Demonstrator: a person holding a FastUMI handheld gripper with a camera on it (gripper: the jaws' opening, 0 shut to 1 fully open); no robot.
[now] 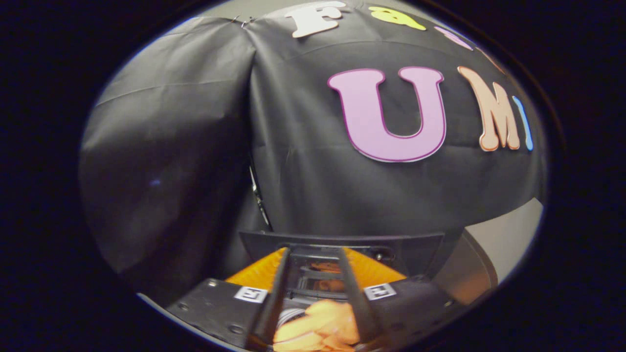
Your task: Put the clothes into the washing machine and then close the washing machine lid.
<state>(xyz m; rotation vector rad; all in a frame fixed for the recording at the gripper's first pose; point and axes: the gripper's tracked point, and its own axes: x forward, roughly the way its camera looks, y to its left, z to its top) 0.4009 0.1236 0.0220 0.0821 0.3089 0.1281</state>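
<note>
My gripper (pixel 315 254) is raised and faces the booth's black cloth wall. Bunched orange clothing (pixel 318 325) sits between the two fingers, which stand close together and press on it from both sides. More of the orange fabric shows through the gap nearer the fingertips (pixel 342 259). Just beyond the fingertips runs a dark flat panel (pixel 342 239) lying crosswise; I cannot tell whether it is the washing machine's lid. The machine's opening is hidden below the gripper.
The black cloth wall (pixel 303 161) hangs close ahead, with a fold line down its middle. To the right of the fingers a pale grey surface (pixel 508 239) shows with a rounded grey edge (pixel 464 278) beside it.
</note>
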